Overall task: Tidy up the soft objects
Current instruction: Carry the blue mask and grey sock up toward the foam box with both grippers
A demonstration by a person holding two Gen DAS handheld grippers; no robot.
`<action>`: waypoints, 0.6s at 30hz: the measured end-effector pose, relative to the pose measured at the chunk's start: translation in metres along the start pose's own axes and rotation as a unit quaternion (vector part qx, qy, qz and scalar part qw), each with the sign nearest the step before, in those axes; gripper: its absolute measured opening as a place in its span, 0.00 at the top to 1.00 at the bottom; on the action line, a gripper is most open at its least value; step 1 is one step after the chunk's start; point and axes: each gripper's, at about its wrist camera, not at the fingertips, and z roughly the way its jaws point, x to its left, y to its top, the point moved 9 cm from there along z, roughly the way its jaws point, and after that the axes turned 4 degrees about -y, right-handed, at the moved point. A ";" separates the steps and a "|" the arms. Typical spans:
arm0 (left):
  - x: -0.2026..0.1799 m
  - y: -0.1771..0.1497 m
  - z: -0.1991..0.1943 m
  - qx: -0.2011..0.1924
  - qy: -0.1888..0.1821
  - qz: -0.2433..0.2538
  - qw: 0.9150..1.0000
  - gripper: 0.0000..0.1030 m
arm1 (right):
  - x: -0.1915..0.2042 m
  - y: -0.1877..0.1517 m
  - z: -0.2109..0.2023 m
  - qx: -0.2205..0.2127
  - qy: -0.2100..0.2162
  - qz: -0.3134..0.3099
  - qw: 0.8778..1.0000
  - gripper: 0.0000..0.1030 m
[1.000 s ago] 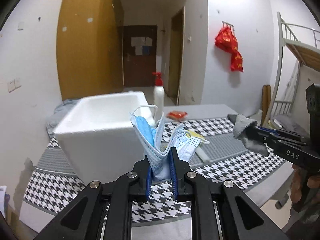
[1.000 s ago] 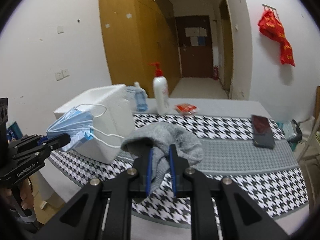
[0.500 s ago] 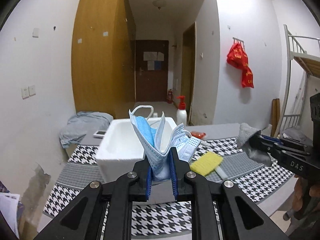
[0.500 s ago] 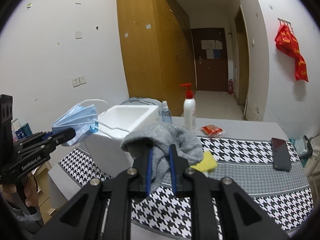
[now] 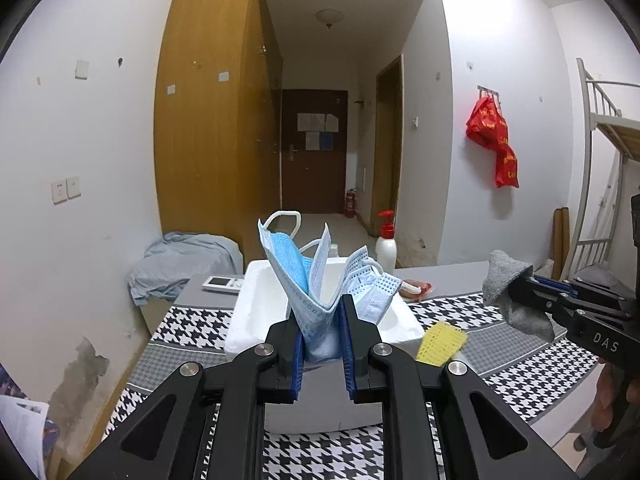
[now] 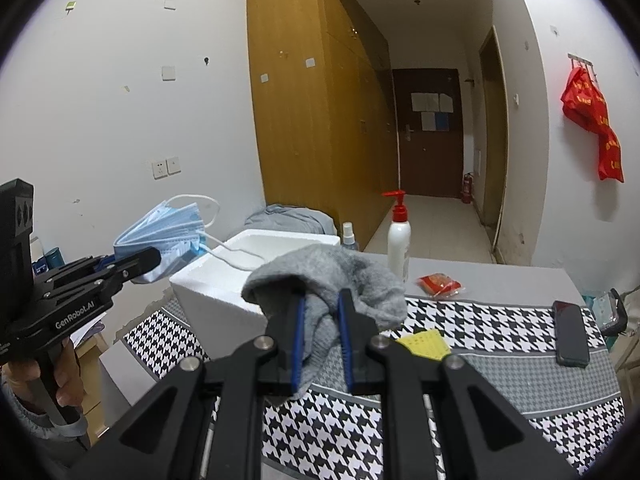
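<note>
Dim, even indoor light; sharp, fisheye-warped edges.

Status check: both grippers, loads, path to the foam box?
Left gripper shut on blue masks. Right gripper shut on grey sock. Foam box open-topped, nothing blocking.

Right gripper (image 6: 320, 316) clamped on grey sock (image 6: 332, 276), above the houndstooth table (image 6: 500, 320).
Left of sock: left gripper (image 6: 148, 258) pinching blue masks (image 6: 164, 228), foam box (image 6: 224, 280) under them; yellow cloth (image 6: 426, 344) and phone (image 6: 570, 334) right of sock.
</note>
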 end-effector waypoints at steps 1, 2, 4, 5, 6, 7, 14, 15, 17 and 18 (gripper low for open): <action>0.002 0.001 0.001 0.000 0.001 0.000 1.000 0.84 | 0.001 0.001 0.001 0.000 0.000 0.000 1.000 0.81; 0.003 0.002 0.002 0.000 0.002 0.000 1.000 0.84 | 0.002 0.002 0.003 0.000 0.000 -0.001 1.000 0.81; 0.006 0.002 0.004 0.000 0.004 -0.001 1.000 0.84 | 0.004 0.004 0.006 -0.001 0.002 -0.002 1.000 0.81; 0.008 0.002 0.005 0.000 0.005 -0.001 1.000 0.84 | 0.005 0.005 0.008 -0.001 0.003 -0.003 1.000 0.81; 0.011 0.002 0.006 0.000 0.006 -0.002 1.000 0.84 | 0.007 0.006 0.010 0.000 0.003 -0.005 1.000 0.81; 0.012 0.002 0.007 0.001 0.008 -0.003 1.000 0.84 | 0.008 0.006 0.012 0.001 0.004 -0.005 1.000 0.81; 0.031 0.003 0.004 -0.002 0.030 -0.009 0.999 0.84 | 0.019 0.013 0.027 0.004 0.015 -0.015 1.000 0.81; 0.034 0.003 0.003 -0.002 0.035 -0.011 0.999 0.84 | 0.021 0.014 0.029 0.004 0.018 -0.016 1.000 0.81; 0.041 0.002 0.001 -0.004 0.044 -0.015 0.999 0.84 | 0.026 0.018 0.034 0.003 0.024 -0.020 1.000 0.81; 0.045 0.001 -0.001 -0.004 0.049 -0.016 0.999 0.84 | 0.029 0.019 0.035 0.003 0.027 -0.022 0.999 0.81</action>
